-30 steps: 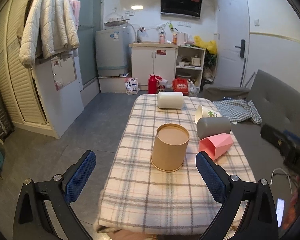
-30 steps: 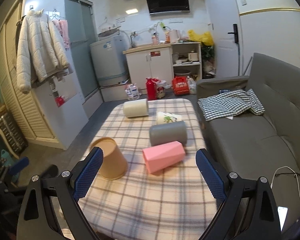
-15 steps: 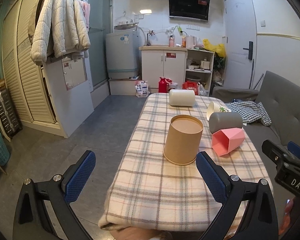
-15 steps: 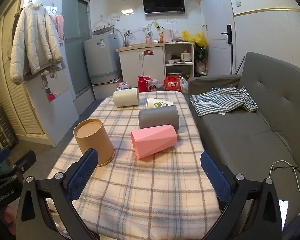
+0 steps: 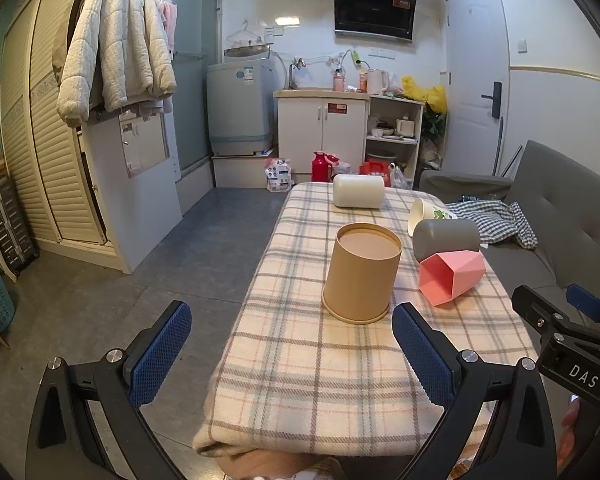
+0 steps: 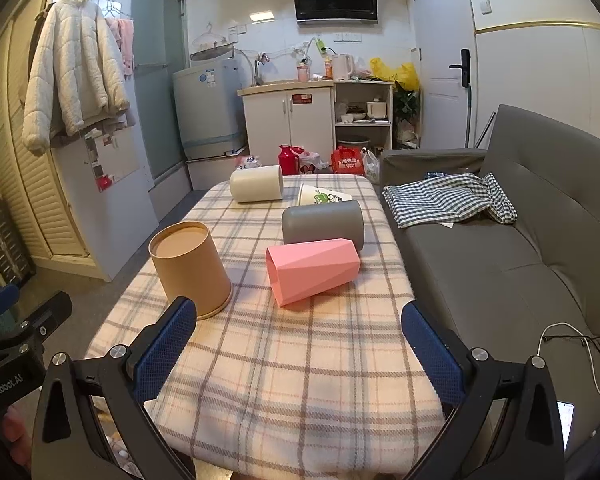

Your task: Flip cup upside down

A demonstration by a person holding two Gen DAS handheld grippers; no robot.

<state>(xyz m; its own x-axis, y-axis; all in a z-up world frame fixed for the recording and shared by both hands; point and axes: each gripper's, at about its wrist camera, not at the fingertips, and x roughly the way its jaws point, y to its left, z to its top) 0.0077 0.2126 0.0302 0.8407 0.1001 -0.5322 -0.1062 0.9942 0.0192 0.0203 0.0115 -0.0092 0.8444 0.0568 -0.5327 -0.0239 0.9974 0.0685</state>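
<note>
A tan cup [image 5: 360,274] [image 6: 190,268] stands upside down on the plaid table [image 5: 328,376] [image 6: 300,364]. A pink faceted cup [image 5: 452,276] [image 6: 314,270], a grey cup [image 5: 446,238] [image 6: 324,222], a white printed cup [image 5: 426,214] [image 6: 324,196] and a cream cup [image 5: 358,196] [image 6: 257,189] lie on their sides. My left gripper [image 5: 290,354] is open and empty, short of the tan cup. My right gripper [image 6: 298,354] is open and empty, short of the pink cup.
A grey sofa [image 6: 532,240] with a checked cloth [image 6: 448,200] runs along the table's right side. Bare floor [image 5: 148,280] lies to the left. A cabinet [image 5: 324,132], washing machine [image 5: 238,108] and bags stand at the far wall.
Both grippers have drawn back from the table and risen a little; the cups look farther off. The cups have not moved.
</note>
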